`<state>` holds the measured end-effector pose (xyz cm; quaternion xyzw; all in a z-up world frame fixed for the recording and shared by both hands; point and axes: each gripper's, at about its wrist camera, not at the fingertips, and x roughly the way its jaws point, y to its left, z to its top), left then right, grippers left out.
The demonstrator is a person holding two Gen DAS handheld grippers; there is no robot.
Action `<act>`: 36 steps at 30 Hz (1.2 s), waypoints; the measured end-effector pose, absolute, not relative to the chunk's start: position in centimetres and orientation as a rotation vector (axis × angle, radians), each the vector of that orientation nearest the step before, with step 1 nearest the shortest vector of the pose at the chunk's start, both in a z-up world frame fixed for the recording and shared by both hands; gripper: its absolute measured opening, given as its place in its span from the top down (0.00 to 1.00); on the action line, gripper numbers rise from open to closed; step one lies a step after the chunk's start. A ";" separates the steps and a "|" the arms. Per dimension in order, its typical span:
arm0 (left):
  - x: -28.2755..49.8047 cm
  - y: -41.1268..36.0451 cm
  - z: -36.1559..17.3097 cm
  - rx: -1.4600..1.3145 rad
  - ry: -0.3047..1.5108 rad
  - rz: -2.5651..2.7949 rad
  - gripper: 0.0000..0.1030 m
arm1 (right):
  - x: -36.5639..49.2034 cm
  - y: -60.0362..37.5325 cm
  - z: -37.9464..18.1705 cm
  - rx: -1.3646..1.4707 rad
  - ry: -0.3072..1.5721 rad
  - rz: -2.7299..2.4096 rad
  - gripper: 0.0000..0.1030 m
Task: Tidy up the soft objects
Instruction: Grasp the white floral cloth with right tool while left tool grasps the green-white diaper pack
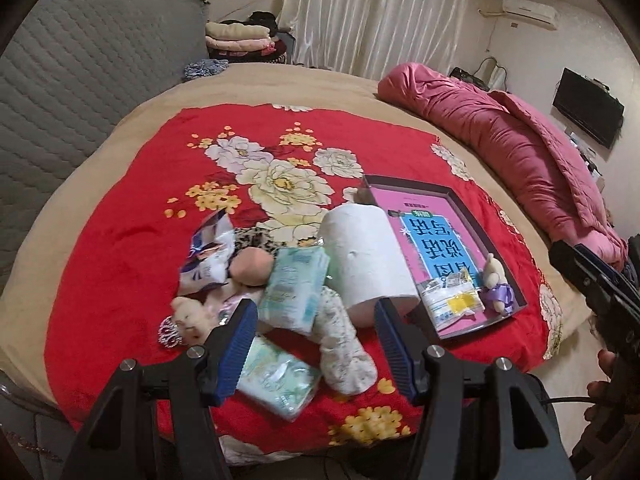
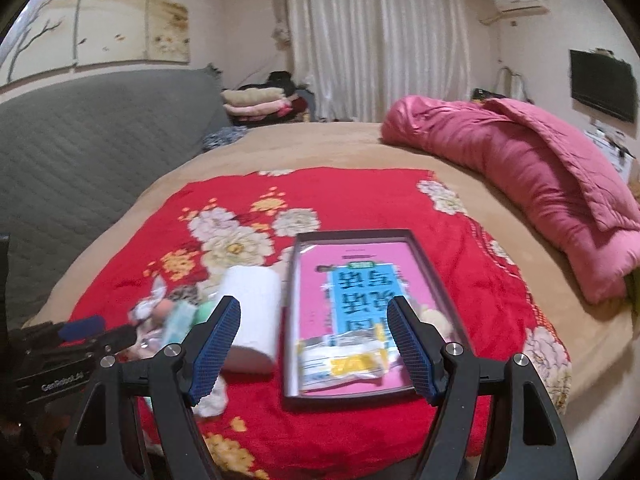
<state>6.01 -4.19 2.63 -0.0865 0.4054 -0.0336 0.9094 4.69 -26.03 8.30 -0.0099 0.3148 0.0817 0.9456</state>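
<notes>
Both of my hand-held grippers are empty, jaws apart: left hand-held gripper (image 1: 316,340) hangs over the pile, right hand-held gripper (image 2: 314,344) over the near end of the tray (image 2: 434,272). Everything sits on the red floral blanket (image 1: 120,240) on the bed. The soft stuff is clustered left of the tray: two tissue packs, one (image 1: 294,288) just ahead of my left jaws, the other (image 1: 276,376) below them, partly behind the left finger. The rolled sock-like cloth (image 1: 344,344) lies between the jaws, long axis running towards me and slightly right. The toilet roll (image 1: 366,256) lies on its side, touching the tray's left wall, axis running away from me. One crumpled blue-white bag (image 1: 208,256), one peach ball (image 1: 252,268), one small bear with a tiara (image 1: 192,316). Already in the tray: one bear in purple (image 1: 496,284), one plastic packet (image 1: 452,300). My guess: left arm is nearer the pile, right nearer the tray.
</notes>
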 end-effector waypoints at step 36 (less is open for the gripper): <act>4.5 1.5 -4.4 -0.359 1.047 -0.048 0.42 | 2.9 -18.1 1.6 -0.081 0.850 0.428 0.25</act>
